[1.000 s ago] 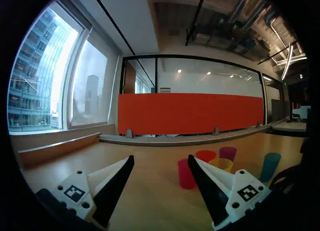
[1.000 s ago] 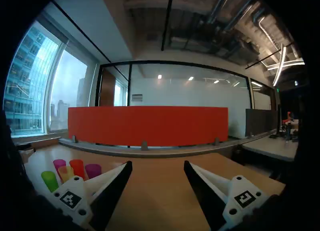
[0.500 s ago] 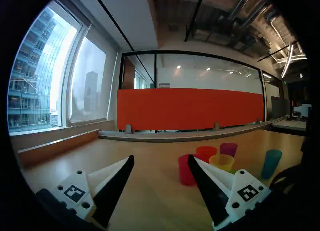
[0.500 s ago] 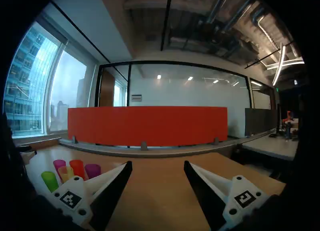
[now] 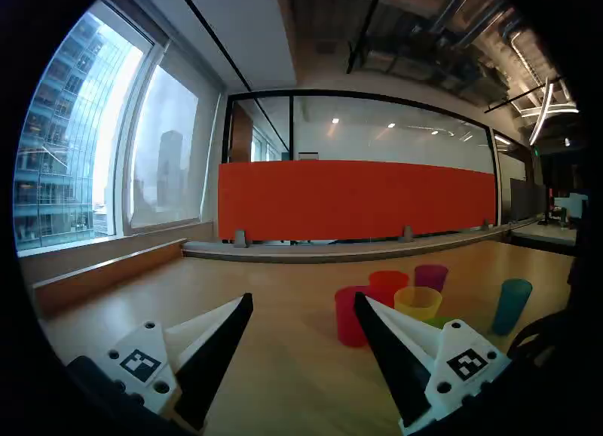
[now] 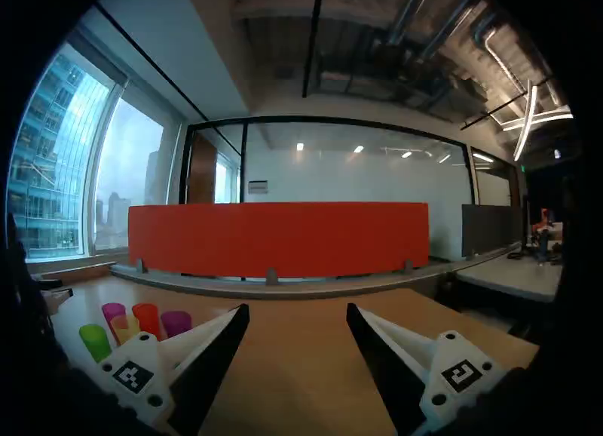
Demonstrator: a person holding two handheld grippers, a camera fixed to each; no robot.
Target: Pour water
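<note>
On the wooden table point(image 5: 226, 285), coloured plastic cups point(image 5: 388, 281) stood ahead-right of the left gripper point(image 5: 301, 296), seemingly farther from the right gripper point(image 6: 296, 307), both with fingers parted and empty.

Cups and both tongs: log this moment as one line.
left tongs: open, empty | right tongs: open, empty | cups: upright on table, untouched | pour: not begun

The left gripper point(image 5: 301, 296) and right gripper point(image 6: 296, 308) have white wedge fingers point(image 5: 218, 338), black inside, square markers point(image 5: 141, 364), seemingly screws point(image 5: 156, 387).
</note>
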